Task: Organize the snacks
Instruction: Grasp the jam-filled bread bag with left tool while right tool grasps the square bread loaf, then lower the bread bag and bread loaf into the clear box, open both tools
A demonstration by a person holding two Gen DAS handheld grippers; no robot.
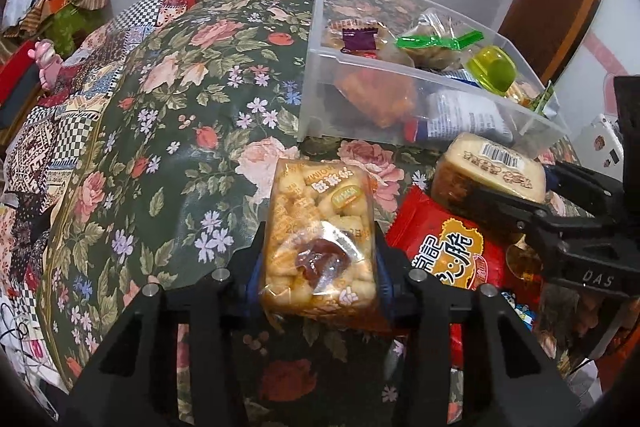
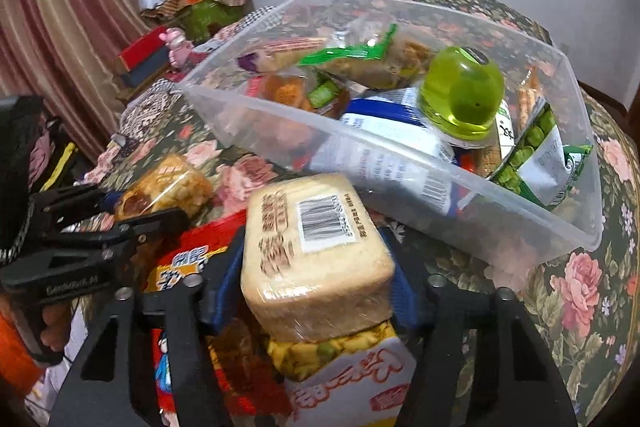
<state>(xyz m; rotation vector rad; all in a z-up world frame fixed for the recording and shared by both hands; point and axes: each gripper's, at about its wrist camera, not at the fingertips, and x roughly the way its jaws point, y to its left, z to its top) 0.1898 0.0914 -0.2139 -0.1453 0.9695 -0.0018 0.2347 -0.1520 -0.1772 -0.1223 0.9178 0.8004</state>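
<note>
Left gripper (image 1: 318,267) pinches a clear bag of puffed rice bites (image 1: 320,239) across its width, held just short of the clear plastic bin (image 1: 320,75). Right gripper (image 2: 316,283) clamps a shrink-wrapped cake block (image 2: 316,251) by its long sides, also just short of the bin's near wall.

Judgement: both packs look light. The bag is soft, crinkly, contents crushable, so take hold mid-body, gently. The block seems firmer, film slippery.

The bin is half full: green jelly cup (image 2: 460,95), green pea packet (image 2: 536,147). Loose red snack packet (image 1: 444,243) lies before the bin on the floral cloth (image 1: 180,131).
</note>
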